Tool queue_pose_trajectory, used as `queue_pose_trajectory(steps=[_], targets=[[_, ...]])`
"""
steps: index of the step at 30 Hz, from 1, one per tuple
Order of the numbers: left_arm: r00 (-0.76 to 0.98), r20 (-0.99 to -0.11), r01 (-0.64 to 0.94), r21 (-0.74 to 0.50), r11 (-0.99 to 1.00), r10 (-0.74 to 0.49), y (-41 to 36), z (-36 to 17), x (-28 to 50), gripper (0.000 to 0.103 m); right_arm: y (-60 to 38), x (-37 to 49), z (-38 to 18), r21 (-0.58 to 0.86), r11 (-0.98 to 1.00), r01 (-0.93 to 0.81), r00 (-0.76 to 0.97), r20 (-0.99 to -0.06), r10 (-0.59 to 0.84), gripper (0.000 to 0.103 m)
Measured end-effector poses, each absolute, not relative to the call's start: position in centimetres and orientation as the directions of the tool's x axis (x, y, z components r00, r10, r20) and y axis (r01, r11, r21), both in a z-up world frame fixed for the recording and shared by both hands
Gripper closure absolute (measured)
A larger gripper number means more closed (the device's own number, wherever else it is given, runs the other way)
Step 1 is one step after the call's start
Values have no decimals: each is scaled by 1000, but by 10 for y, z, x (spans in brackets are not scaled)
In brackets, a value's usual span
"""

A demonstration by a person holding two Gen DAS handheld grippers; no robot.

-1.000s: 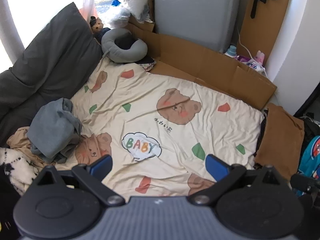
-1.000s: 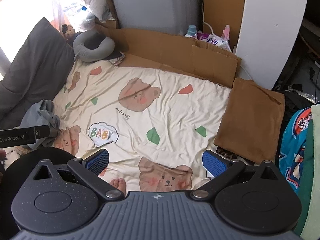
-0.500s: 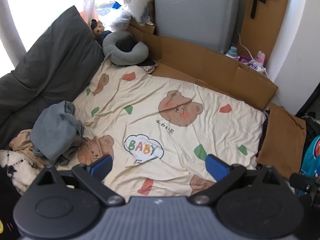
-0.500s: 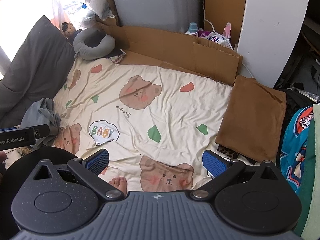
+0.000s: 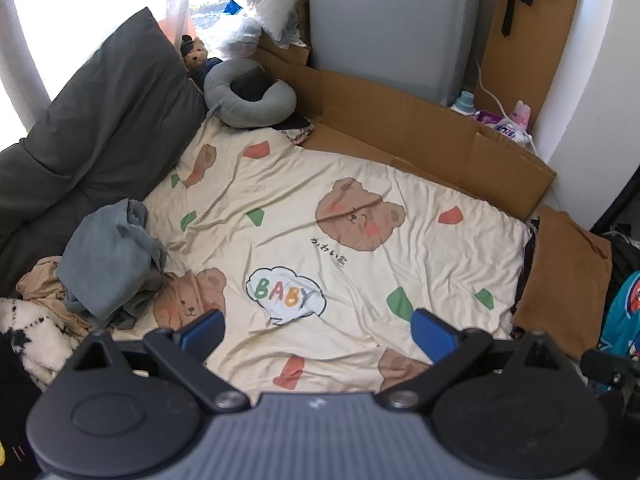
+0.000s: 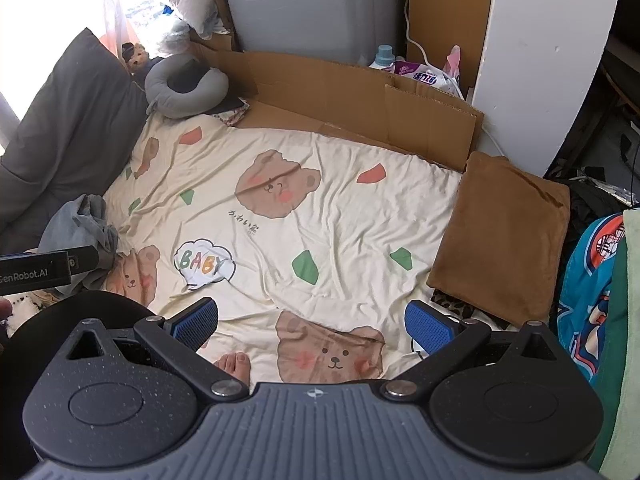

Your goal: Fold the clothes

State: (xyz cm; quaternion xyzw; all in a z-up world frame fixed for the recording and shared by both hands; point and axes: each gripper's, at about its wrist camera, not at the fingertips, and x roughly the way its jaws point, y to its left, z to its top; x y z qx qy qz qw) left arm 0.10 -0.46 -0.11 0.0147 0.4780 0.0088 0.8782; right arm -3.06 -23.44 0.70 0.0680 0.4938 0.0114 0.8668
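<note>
A crumpled grey garment point(image 5: 108, 256) lies on a heap at the left edge of the bear-print sheet point(image 5: 332, 248), over a tan cloth point(image 5: 38, 286) and a white fluffy one point(image 5: 28, 334). In the right wrist view the grey garment point(image 6: 80, 228) sits partly behind the left tool body. A folded brown garment point(image 6: 504, 232) rests at the sheet's right edge. My left gripper point(image 5: 318, 332) hovers open above the sheet's near part, holding nothing. My right gripper point(image 6: 310, 326) is also open and empty, high over the sheet.
Dark grey cushions point(image 5: 92, 132) line the left side, with a grey neck pillow point(image 5: 248, 96) and a small teddy point(image 5: 194, 54) at the back. Flattened cardboard point(image 5: 420, 136) borders the far edge. A person's bare foot point(image 6: 234, 364) stands on the sheet. Colourful clothes point(image 6: 592, 280) hang at right.
Both views have drifted slightly: the sheet and clothes heap sit a little lower and to the right in frame. Both grippers stay open and nothing was picked up.
</note>
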Motion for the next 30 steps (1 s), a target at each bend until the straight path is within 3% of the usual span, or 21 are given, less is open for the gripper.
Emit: queue_pose_trajectory(steps=[30], targets=[[533,-846,-12,-8,1000,-1,4,-4,3,3,-234,-28,7,104,994,46,511,-857,66,1]])
